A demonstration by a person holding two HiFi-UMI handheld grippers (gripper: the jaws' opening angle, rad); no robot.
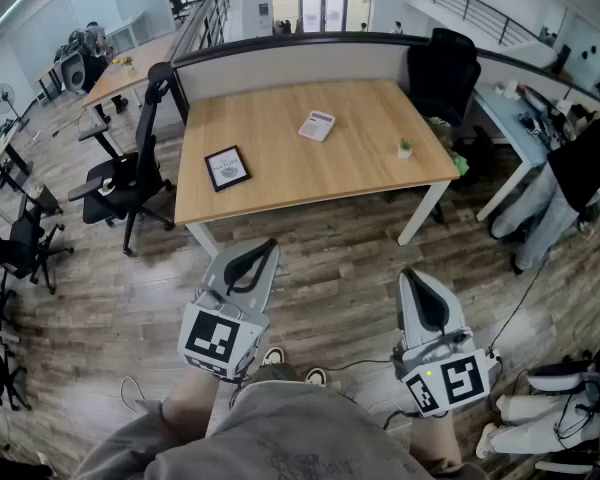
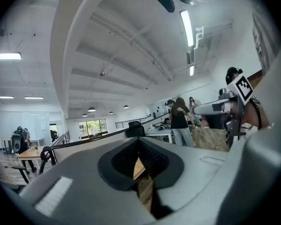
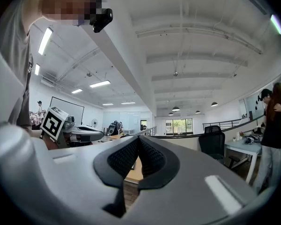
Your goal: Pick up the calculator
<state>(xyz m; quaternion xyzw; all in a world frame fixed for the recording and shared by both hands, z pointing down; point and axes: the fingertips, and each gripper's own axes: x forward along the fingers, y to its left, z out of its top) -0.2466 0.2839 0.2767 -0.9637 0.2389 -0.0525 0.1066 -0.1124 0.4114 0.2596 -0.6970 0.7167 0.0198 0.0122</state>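
The calculator (image 1: 318,125), pale grey, lies flat on the far middle of the wooden table (image 1: 280,193), well ahead of both grippers. My left gripper (image 1: 269,245) hovers over the wood floor short of the table's front edge, jaws shut with nothing between them. My right gripper (image 1: 408,274) is held beside it to the right, also shut and empty. In the left gripper view the closed jaws (image 2: 139,140) show only a sliver of table beyond them. The right gripper view shows its closed jaws (image 3: 138,138) pointing level at the table; the calculator is hidden there.
A black-framed picture (image 1: 226,167) lies near the table's front left and a small potted plant (image 1: 405,148) at its right edge. Black office chairs (image 1: 130,183) stand to the left, another chair (image 1: 442,68) behind. A person (image 1: 590,168) stands at the right by a second desk (image 1: 525,128).
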